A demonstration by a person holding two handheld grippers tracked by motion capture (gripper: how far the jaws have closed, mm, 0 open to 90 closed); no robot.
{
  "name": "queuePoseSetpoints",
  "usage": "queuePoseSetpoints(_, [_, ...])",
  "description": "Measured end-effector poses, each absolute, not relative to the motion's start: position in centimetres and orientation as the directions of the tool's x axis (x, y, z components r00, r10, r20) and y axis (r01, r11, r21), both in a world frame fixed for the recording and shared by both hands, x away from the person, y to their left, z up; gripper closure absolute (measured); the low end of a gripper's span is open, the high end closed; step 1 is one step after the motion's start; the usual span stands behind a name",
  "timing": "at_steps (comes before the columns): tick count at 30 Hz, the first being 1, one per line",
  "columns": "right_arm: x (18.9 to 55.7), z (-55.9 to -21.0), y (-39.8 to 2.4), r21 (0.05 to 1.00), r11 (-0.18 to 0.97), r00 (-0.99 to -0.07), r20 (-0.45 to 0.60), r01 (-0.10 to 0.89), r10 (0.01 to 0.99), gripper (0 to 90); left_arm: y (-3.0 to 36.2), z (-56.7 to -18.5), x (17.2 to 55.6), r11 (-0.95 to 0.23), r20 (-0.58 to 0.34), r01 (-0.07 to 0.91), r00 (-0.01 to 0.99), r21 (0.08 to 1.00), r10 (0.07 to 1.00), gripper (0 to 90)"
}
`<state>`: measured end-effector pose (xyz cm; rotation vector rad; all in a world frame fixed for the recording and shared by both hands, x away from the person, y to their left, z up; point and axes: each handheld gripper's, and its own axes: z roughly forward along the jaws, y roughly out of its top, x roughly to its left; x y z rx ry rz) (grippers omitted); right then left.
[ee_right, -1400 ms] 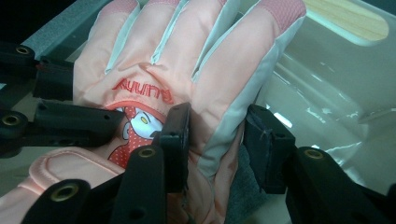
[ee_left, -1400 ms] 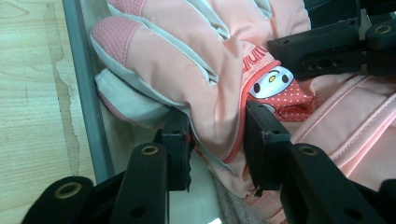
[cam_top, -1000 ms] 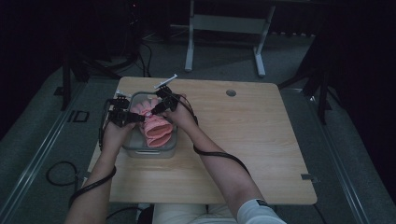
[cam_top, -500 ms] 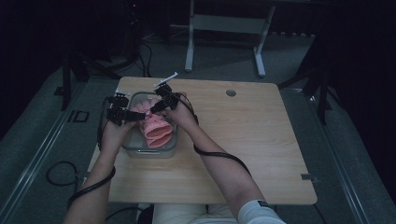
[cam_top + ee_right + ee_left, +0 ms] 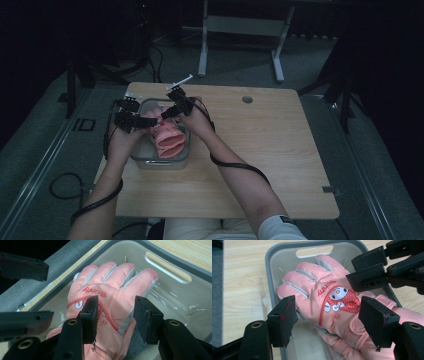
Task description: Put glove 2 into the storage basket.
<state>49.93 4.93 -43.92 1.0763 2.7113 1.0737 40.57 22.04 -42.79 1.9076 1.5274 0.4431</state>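
Now, at the left of the table (image 5: 280, 165), the left gripper (image 5: 150, 121) hangs over the left rim of a clear grey-rimmed bin (image 5: 142, 161). In the left gripper view its jaws have just been opening and stand apart with nothing pressed between the pads; the pink glove (image 5: 329, 300) lies below and beyond them. That glove rests palm-down inside the bin, fingers spread toward the far wall with the slot handle, a cartoon bunny patch on its back. A second pink glove (image 5: 352, 345) lies partly under it, toward the near end. Just to the right, the right gripper (image 5: 168, 113) reaches over the bin's far right part, close to the left one. In the right gripper view its jaws sit moderately apart over the glove's back; whether the pads touch the fabric cannot be told.
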Motion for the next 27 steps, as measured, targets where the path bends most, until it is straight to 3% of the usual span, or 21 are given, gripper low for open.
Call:
queuePoseSetpoints(9, [48.8,-42.4,3.7,0.650,0.519,-0.787,0.208,0.555,0.581,50.7,21.7,-41.6,39.2,-0.125,-0.118,0.695,0.290,0.708,0.950,30.0])
queuePoseSetpoints(16, [47.7,-41.4,2.4,0.671,0.541,-0.819,0.179,0.507,0.545,42.1,20.7,-40.9,38.3,-0.143,-0.116,0.659,0.332,0.738,0.936,29.4])
queuePoseSetpoints(20, [47.5,-41.2,1.1,0.677,0.535,-0.820,0.183,0.505,0.542,35.8,19.8,-41.1,38.1,-0.166,-0.108,0.651,0.359,0.740,0.927,15.1])
queuePoseSetpoints(23, [47.4,-41.1,0.2,0.675,0.545,-0.830,0.187,0.497,0.526,30.0,19.0,-41.2,37.8,-0.164,-0.119,0.639,0.375,0.751,0.919,12.2])
queuePoseSetpoints(24, [47.2,-41.1,-0.5,0.683,0.539,-0.830,0.185,0.494,0.527,29.0,18.7,-41.3,37.7,-0.166,-0.123,0.638,0.384,0.752,0.915,6.4])
queuePoseSetpoints(27, [47.0,-41.1,-1.5,0.698,0.522,-0.829,0.187,0.490,0.527,26.5,17.7,-41.4,37.3,-0.167,-0.143,0.626,0.414,0.762,0.899,1.2])
